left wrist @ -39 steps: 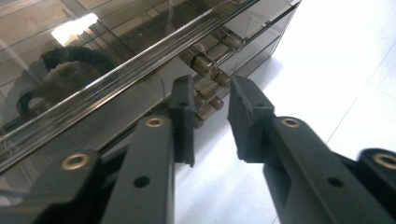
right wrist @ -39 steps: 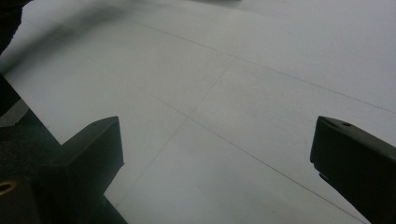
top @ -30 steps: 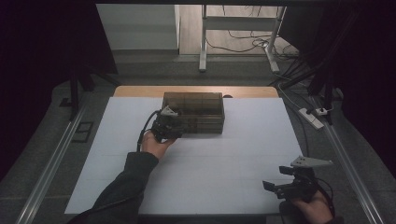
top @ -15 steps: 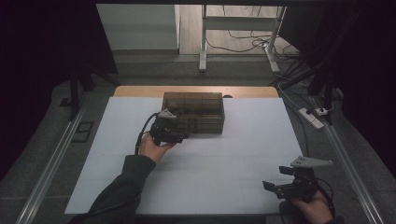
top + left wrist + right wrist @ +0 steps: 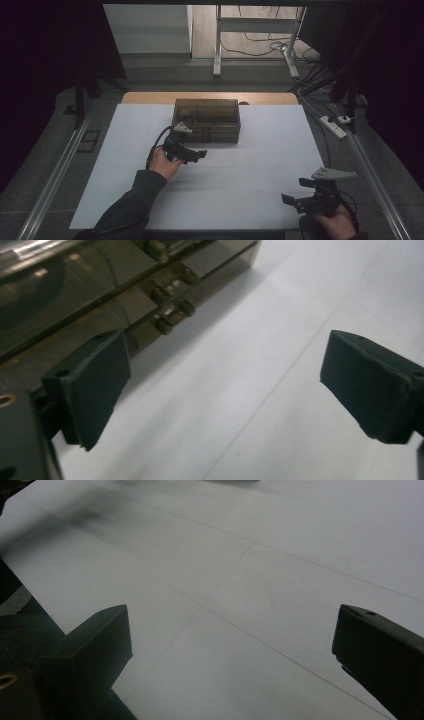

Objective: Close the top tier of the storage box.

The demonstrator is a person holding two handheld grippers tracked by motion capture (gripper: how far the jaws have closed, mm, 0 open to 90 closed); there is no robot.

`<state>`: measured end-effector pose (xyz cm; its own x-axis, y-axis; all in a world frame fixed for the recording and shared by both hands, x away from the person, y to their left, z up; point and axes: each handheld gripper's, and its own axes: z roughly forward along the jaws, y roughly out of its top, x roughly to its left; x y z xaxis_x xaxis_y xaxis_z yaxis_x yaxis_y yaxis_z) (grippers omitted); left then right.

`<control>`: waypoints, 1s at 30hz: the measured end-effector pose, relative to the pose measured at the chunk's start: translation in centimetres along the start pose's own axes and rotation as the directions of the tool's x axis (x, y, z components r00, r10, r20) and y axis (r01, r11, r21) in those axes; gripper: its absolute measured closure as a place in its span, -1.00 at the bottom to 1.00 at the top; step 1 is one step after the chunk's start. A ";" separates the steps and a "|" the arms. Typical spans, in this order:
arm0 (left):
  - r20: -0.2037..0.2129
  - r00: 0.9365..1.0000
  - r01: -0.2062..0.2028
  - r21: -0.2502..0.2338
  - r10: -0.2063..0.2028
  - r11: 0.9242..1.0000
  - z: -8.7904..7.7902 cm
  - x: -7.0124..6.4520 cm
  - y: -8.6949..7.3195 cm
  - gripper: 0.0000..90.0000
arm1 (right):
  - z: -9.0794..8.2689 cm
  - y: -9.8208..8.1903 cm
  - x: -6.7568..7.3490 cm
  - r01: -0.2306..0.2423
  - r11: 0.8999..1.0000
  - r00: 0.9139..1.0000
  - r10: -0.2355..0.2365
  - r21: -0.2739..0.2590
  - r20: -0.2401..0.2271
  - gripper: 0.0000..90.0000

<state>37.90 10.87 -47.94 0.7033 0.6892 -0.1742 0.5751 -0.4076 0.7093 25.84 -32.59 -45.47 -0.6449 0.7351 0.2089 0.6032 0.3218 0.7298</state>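
A smoky translucent compartment box [image 5: 206, 120] sits at the far middle of the white table sheet [image 5: 250, 170]. The left gripper [image 5: 192, 154] hovers just beside its near side, jaws spread, empty. The right gripper [image 5: 295, 201] rests well apart at the near right, jaws spread.

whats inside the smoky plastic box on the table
Through the tinted walls of the box only dividers and some small metal-looking parts near its front edge can be made out. The dark plastic and reflections hide what else it holds.
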 end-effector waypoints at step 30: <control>0.127 0.990 -0.060 -0.030 0.063 0.998 -2.1 -1.3 -2.3 -1.00 | -0.1 0.0 0.0 -0.005 1.000 1.000 0.005 -0.002 -0.004 -0.94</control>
<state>34.78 12.22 -47.94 0.7856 0.5804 -0.2144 0.5193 -0.4301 0.7384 25.81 -32.65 -45.46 -0.6438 0.7342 0.2157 0.6056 0.3165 0.7301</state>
